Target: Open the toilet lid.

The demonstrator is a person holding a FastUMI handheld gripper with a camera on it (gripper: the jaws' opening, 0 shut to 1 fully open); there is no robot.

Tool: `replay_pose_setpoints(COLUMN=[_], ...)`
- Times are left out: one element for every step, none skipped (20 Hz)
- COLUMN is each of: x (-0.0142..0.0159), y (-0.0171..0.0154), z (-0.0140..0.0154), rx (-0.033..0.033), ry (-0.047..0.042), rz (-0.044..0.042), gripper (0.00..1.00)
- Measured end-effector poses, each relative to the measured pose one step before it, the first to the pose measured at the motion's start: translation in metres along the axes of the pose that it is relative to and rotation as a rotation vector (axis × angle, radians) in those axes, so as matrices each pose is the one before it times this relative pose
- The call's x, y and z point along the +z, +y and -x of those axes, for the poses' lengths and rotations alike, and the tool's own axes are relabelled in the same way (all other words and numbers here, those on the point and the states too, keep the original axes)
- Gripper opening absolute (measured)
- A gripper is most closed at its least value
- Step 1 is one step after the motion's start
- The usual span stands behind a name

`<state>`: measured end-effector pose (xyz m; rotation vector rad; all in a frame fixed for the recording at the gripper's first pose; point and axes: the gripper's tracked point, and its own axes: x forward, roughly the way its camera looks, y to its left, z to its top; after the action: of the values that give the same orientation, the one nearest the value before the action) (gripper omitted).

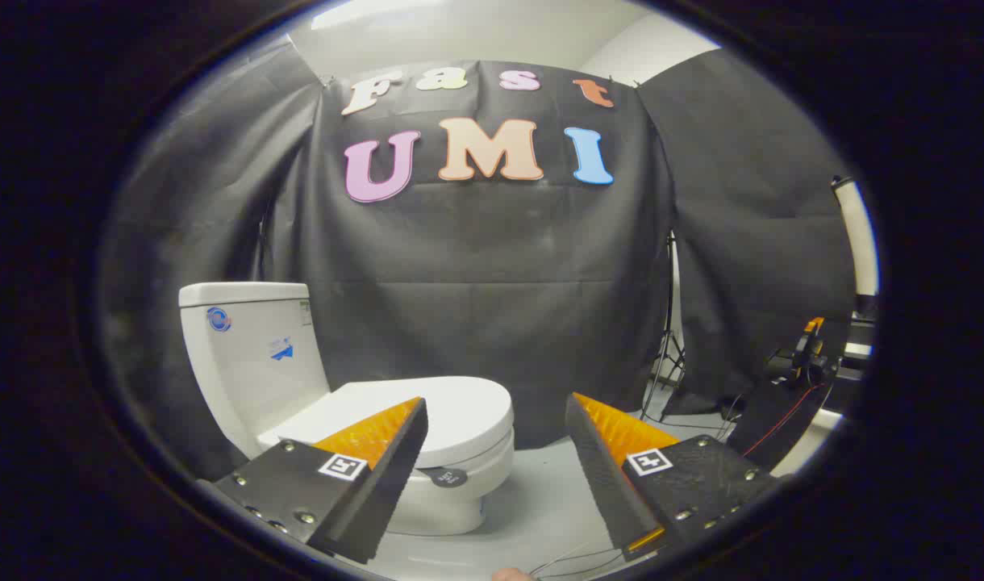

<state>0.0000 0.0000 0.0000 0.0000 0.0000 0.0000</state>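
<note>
A white toilet (298,379) sits at the lower left of the frame, its lid (427,411) lying flat and closed. The gripper (496,420) hovers short of it, jaws spread wide and empty, the left finger overlapping the lid's near side. This looks like the approach; next, the fingers need to reach the lid's front rim and lift.

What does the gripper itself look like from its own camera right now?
The gripper has two wedge-shaped fingers, set apart and open, with ridged inner pads. Each sits on a flat bolted plate carrying a small square black-and-white marker. The closed toilet lid lies beyond.
</note>
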Motion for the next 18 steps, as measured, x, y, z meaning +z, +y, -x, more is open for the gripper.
replay_pose_setpoints(x=[-0.00017,-0.00085,-0.0013,-0.0022,-0.00054,-0.00049,0.00092,0.00134,0.00252,-0.00001,0.00222,0.00266,0.00288,-0.00157,-0.00139,-0.00062,0.00023,0.0002], y=[-0.0003,0.00016,0.00032,0.00137,0.00131,0.00158,0.00123,0.00044,0.00277,0.00353,0.00108,0.00159,0.0015,0.00164,0.00085,0.00132,0.00151,0.00014], z=[-0.00075,-0.0012,-0.00129,-0.00137,-0.00113,-0.00108,-0.001,-0.0009,-0.00069,-0.00264,-0.00211,-0.00067,-0.00109,-0.0025,-0.00266,-0.00372,-0.00297,-0.00303], rx=[-0.00139,-0.00062,0.00066,0.00201,0.0022,0.00303,0.00025,0.00127,0.00564,0.00359,-0.00276,-0.00004,0.00129,-0.00031,-0.00037,0.00097,0.00142,-0.00236], ry=[-0.00087,0.00146,0.00433,0.00381,0.00361,0.00172,0.00089,-0.00191,-0.00018,0.00275,-0.00122,-0.0061,-0.00585,0.00295,0.00516,0.00461,0.00534,-0.00099], rz=[0.00059,-0.00118,-0.00159,-0.00007,0.00361,0.00392,0.00162,-0.00652,-0.00821,-0.00019,0.00232,0.00147,0.00179,0.0039,-0.00025,-0.00294,0.00391,0.00772], gripper=[1.0,1.0,1.0,1.0,1.0,1.0,1.0,1.0,1.0,1.0,1.0,1.0,1.0,1.0,1.0,1.0,1.0,1.0])
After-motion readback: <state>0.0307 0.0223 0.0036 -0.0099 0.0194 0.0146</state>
